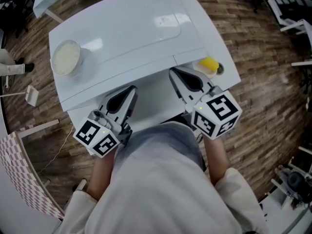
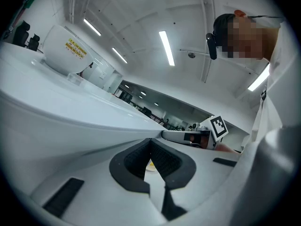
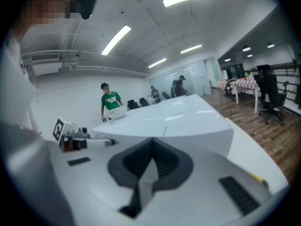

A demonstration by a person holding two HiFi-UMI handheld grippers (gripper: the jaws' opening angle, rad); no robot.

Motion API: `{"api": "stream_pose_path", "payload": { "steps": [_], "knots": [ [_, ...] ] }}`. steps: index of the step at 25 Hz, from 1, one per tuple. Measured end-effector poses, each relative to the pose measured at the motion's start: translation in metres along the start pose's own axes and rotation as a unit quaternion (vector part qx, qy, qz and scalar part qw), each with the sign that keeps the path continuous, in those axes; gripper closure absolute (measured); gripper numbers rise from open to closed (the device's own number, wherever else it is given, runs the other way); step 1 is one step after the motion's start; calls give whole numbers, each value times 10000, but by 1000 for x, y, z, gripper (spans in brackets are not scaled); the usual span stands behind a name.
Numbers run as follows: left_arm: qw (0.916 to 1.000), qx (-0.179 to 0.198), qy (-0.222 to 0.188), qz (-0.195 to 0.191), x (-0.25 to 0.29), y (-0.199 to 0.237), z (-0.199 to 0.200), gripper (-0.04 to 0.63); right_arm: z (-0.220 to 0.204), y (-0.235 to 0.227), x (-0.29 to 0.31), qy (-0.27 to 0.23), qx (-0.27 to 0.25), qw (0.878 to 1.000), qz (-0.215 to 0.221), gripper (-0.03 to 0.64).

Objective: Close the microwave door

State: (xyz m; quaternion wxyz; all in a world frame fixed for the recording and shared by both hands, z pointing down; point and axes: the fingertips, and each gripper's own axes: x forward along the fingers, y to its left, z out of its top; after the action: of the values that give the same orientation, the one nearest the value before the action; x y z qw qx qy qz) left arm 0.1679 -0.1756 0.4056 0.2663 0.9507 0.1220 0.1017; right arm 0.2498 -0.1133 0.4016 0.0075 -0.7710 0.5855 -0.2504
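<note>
white round container [image 1: 66, 57]: on the microwave [image 1: 126, 28] top, ahead and to the left of the left gripper [image 1: 130, 90]. shows upper left in the left gripper view [image 2: 63, 51], with a yellow label on its side.
left gripper: jaws pressed together, nothing between them [image 2: 150, 140]. tips lie at the microwave's front top edge; contact cannot be confirmed.
left marker cube [image 1: 97, 136]: at the rear of the left gripper, over the person's hand.
microwave: white box directly ahead of both grippers. its pale edge runs in from the left to the left jaw tips [image 2: 56, 121] and fills the space ahead of the right jaws [image 3: 188, 121].
microwave door: on the face just ahead of the jaw tips, hidden under the top's edge in the head view. whether it is open or closed cannot be told.
right gripper [image 1: 172, 72]: jaws drawn together, empty [image 3: 151, 140]. tips tucked at the microwave's front edge, level with the left gripper and apart from it.
right marker cube [image 1: 218, 113]: at the rear of the right gripper.
yellow item [image 1: 208, 65]: in a small dish, just to the right of the right gripper's jaws.
table [image 1: 226, 57]: white, extends to the right beyond the dish.
person in a green shirt [image 3: 109, 102]: far ahead and to the left of the right gripper.
</note>
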Motion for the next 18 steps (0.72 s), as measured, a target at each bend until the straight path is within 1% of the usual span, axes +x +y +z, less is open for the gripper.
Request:
{"api": "stream_pose_path", "payload": {
  "steps": [4,11,18],
  "knots": [
    [10000,-41,-19,18,-1,0,1,577,0,1,0,-16,13,9999,101,594],
    [10000,-44,-30,28,-1,-5,0,577,0,1,-2,-114,101,9998,104,594],
    [9998,-119,-143,15,-4,-10,2,577,-2,18,-5,-224,35,9995,199,594]
  ]
}}
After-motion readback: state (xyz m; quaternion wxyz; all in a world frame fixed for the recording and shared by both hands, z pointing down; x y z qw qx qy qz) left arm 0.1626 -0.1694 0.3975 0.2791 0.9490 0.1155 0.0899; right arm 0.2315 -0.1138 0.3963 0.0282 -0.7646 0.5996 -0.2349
